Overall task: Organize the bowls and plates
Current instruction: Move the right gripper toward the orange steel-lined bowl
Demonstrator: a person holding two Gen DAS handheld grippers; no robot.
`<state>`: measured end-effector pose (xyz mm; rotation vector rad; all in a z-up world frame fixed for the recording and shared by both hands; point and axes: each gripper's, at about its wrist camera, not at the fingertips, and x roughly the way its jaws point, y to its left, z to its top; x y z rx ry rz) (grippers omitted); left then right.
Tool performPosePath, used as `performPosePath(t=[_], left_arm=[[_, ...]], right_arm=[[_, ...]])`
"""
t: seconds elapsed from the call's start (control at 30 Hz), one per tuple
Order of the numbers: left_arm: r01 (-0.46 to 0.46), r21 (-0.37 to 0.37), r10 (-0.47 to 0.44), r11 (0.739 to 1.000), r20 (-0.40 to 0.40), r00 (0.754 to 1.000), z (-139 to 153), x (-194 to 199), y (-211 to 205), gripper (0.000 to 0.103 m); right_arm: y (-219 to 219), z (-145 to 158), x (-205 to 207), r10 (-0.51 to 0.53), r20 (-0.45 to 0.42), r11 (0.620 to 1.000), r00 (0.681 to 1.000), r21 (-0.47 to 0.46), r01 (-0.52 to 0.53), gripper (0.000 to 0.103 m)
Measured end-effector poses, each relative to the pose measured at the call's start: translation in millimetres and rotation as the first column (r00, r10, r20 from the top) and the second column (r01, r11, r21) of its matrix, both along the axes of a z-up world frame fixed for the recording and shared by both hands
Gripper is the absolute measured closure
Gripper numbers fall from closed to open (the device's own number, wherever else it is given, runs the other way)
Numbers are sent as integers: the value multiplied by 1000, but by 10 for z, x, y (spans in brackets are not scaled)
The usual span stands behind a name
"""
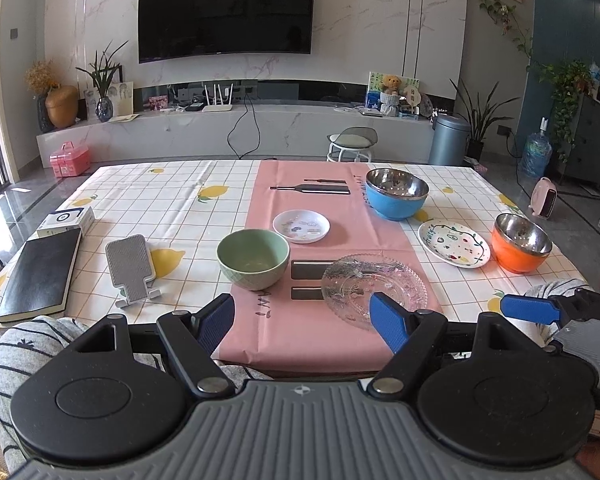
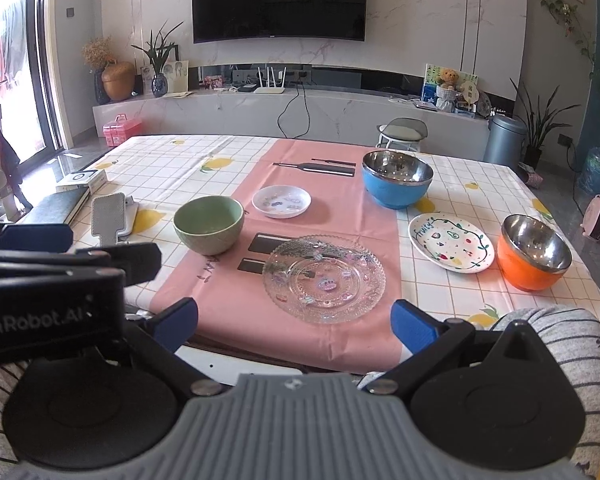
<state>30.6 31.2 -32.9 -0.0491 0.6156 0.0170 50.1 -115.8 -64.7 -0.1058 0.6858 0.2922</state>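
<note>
Plates and bowls all sit apart on the desk (image 2: 480, 184), none stacked. Nearest: clear glass plate (image 2: 324, 279) on the pink runner (image 2: 236, 300), just ahead of both tools. Left hand-held gripper (image 1: 305, 322): fingers spread wide, nothing between them, held at the near desk edge. Right hand-held gripper (image 2: 296, 326): same, spread wide and empty, glass plate centred just beyond its tips. Next back: green bowl (image 2: 209, 224) left of the glass plate at the runner edge, painted oval plate (image 2: 451, 247) to the right, orange bowl (image 2: 534, 253) just right of that. Further: small white dish (image 2: 281, 201) on the runner. Farthest: blue bowl (image 2: 397, 184) at the runner's right edge. Left side: phone stand (image 1: 134, 268), black notebook (image 1: 40, 276).
</note>
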Motion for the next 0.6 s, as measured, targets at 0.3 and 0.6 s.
performPosePath(t=[0.3, 0.6], left_arm=[[-46, 50, 46, 998, -4, 999, 12, 386, 182, 12], [-129, 101, 135, 986, -50, 990, -33, 855, 431, 12]], right_arm=[[-217, -65, 455, -21, -25, 1000, 999, -19, 20, 2], [-453, 9, 989, -82, 12, 995, 997, -56, 83, 2]])
